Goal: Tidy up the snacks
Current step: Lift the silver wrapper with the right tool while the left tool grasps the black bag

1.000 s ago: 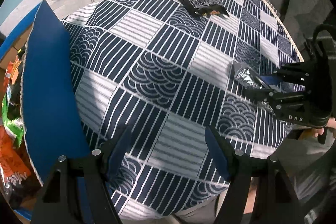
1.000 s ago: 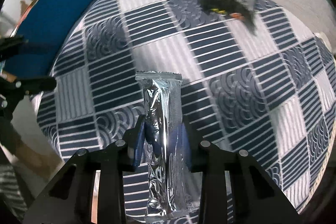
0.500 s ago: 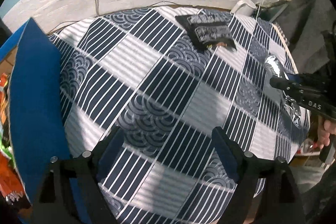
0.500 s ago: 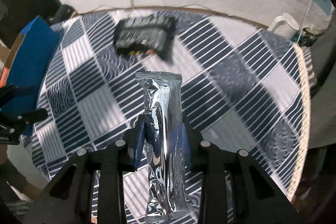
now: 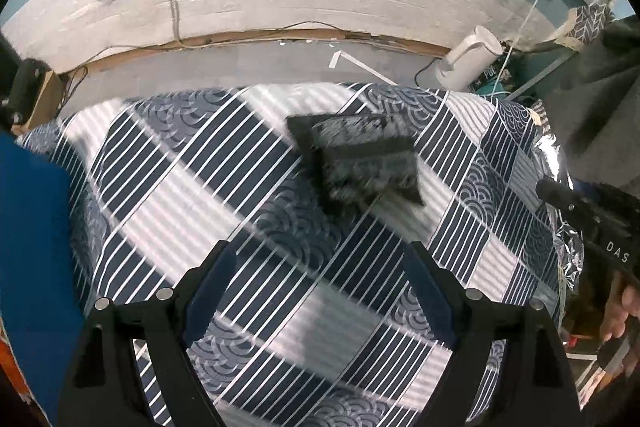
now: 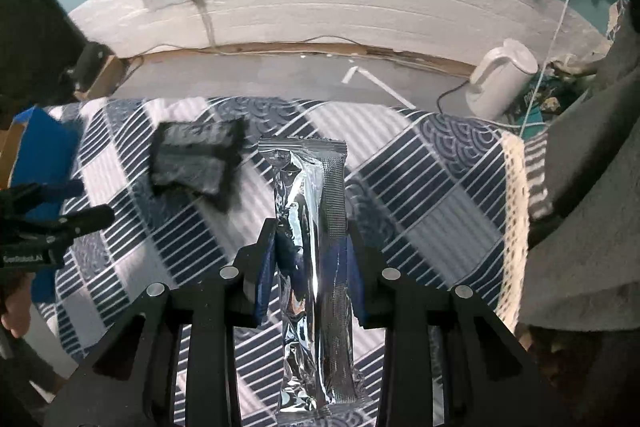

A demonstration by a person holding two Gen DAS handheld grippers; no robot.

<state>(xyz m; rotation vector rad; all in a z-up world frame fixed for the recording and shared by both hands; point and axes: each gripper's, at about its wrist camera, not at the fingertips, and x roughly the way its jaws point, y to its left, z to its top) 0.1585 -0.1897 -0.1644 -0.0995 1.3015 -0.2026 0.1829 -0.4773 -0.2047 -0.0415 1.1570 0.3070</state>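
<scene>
We hold our right gripper (image 6: 310, 267) clamped on a silver packet (image 6: 308, 227) above the patterned tablecloth (image 5: 240, 187). Our left gripper (image 5: 316, 291) hangs spread wide and empty. A dark snack bag (image 5: 356, 159) lies on the cloth beyond it.

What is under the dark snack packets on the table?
The dark snack packets lie on the patterned tablecloth. Whether anything sits beneath them cannot be seen; they cover that spot and the picture is blurred.

left wrist: looks steeply down along its tongs (image 5: 320, 291) at the desk (image 5: 240, 187), facing the wall | right wrist: likewise, from the right | shared: dark packet (image 5: 356, 163), kettle (image 6: 500, 83), sockets
</scene>
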